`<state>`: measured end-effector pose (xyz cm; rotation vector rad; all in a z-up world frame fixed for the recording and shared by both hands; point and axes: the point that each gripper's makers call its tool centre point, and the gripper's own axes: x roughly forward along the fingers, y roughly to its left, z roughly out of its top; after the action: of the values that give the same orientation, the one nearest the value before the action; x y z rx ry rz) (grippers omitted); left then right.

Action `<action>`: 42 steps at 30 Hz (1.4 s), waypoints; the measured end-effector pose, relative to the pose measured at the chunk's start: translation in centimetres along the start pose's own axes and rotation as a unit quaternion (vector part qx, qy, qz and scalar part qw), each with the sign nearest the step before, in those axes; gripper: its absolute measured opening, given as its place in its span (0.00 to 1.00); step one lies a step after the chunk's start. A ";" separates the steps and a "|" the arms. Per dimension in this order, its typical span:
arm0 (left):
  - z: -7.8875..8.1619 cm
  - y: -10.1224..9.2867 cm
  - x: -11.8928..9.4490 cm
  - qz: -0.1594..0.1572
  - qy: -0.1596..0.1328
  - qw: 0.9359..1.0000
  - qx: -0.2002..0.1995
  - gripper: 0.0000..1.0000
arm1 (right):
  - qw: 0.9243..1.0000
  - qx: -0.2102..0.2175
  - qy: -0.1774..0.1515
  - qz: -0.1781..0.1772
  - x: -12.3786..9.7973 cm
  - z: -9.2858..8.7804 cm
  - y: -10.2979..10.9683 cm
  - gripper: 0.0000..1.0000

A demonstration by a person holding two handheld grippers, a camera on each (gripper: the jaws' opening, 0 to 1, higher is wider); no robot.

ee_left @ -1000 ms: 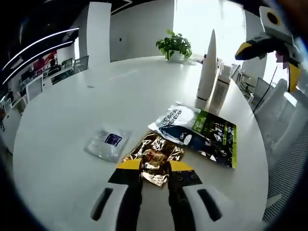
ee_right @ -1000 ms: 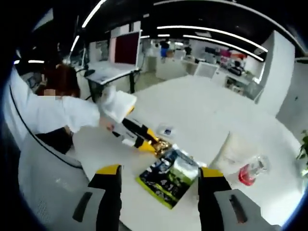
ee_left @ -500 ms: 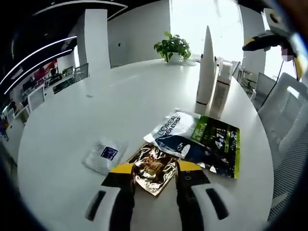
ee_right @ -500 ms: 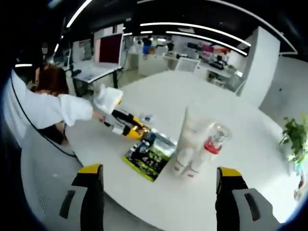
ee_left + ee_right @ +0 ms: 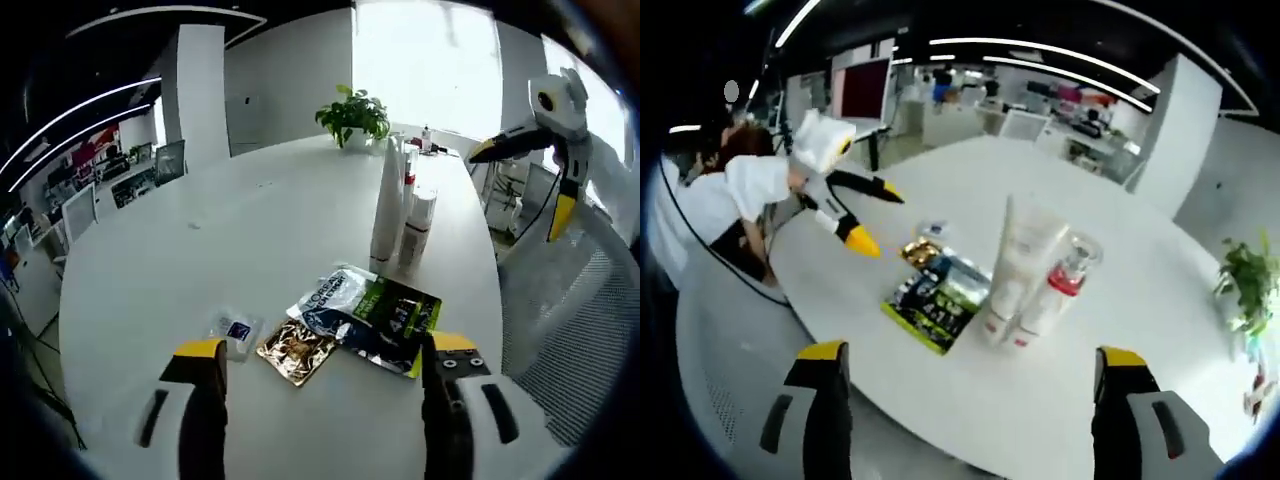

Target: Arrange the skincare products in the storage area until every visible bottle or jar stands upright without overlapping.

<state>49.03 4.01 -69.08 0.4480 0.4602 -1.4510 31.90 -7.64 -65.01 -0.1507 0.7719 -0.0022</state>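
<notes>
Left gripper view: round white surface (image 5: 200,260) carrying, nearest the camera, a small clear sachet with a blue label (image 5: 236,331), a crinkled gold foil sachet (image 5: 296,350) just beside it, and a dark blue-and-white sachet (image 5: 335,305) overlapping a green-and-black sachet (image 5: 398,318). All four lie flat. Beyond them stand a tall white tapered tube (image 5: 387,207) and a shorter white pump bottle with a red collar (image 5: 416,222), both upright and touching or nearly so. A potted green plant (image 5: 351,113) sits at the far edge.

Left gripper (image 5: 325,400): jaws wide apart, empty, raised above the near rim with the sachets between and ahead of them.

Right gripper (image 5: 965,400): jaws wide apart, empty, held off the surface edge. It also appears at upper right of the left gripper view (image 5: 548,140), clear of everything.

Right gripper view: same group from the opposite side; tube (image 5: 1015,265) and pump bottle (image 5: 1055,285) stand side by side, sachets (image 5: 935,295) spread beside their bases.

Step in hand, as judged: both bottles already stand; the flat, overlapping sachets appear to be what is left to tidy. Handling note: foil packets are thin and slippery, so approach low with jaws straddling one edge, and close on a single packet. Slide the blue-and-white sachet off the green one sideways, away from the standing pair, since a nudge at the base could topple the tall tube.
</notes>
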 end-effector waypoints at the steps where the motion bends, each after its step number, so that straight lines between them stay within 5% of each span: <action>1: 0.2 -0.2 -0.4 0.001 -0.002 1.000 0.003 0.81 | 1.000 -0.001 0.003 0.001 0.0 -0.1 -0.1 1.00; 8: 1.8 -2.3 -2.8 0.001 -0.012 0.999 0.035 0.95 | 1.000 -0.006 -0.003 0.004 0.1 0.0 -0.3 1.00; 15: 2.7 -4.2 -4.2 -0.006 -0.029 1.000 0.003 0.99 | 1.000 -0.003 -0.005 -0.002 0.1 -0.3 -1.2 1.00; 25: 1.9 -4.5 -5.6 0.029 -0.018 0.999 -0.025 0.99 | 1.000 -0.004 0.001 0.005 -0.7 -1.1 -1.3 1.00; 42: 1.0 -5.3 -4.8 0.057 -0.010 0.997 -0.048 0.99 | 0.999 -0.027 -0.007 0.040 -0.2 -0.1 -1.4 1.00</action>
<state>43.50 7.11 -65.68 0.3775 0.4792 -1.3174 31.74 -9.07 -64.78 -0.1707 0.7636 0.0949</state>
